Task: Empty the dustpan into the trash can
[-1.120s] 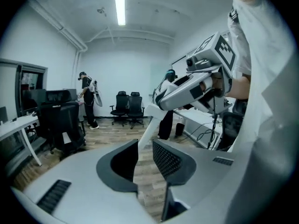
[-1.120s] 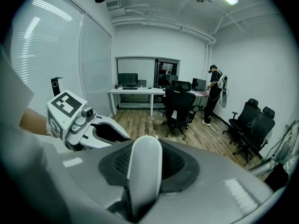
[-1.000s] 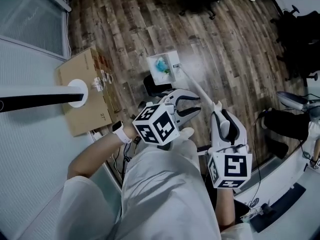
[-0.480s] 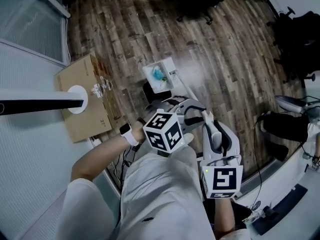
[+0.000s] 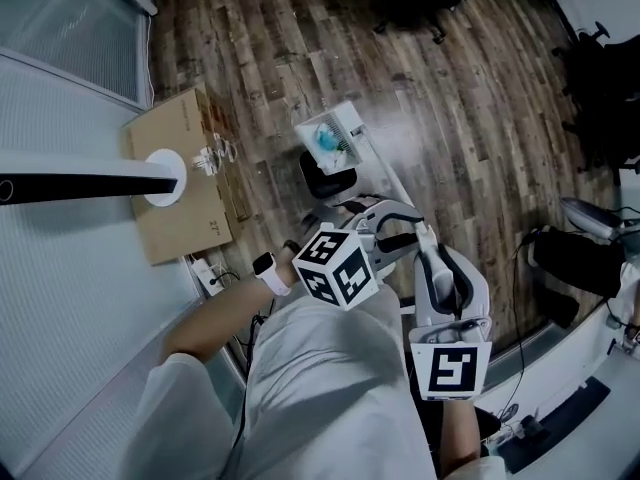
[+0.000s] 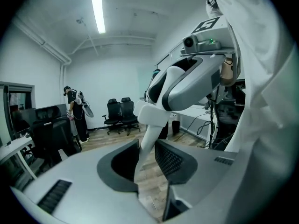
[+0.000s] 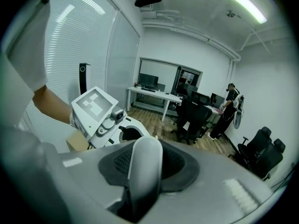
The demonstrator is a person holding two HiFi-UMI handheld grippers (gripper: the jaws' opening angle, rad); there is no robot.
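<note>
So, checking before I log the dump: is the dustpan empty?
Not empty: the head view shows blue-green debris lying inside the white dustpan.

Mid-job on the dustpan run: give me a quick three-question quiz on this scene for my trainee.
1. True or false: the dustpan is empty.
2. What is the right hand-held gripper shut on? A) the dustpan's handle B) a broom C) nothing
3. In the head view, what brown thing lies on the floor to the left of the dustpan?

Key:
1. False. Bluish debris lies in it.
2. A.
3. The cardboard box.
</note>
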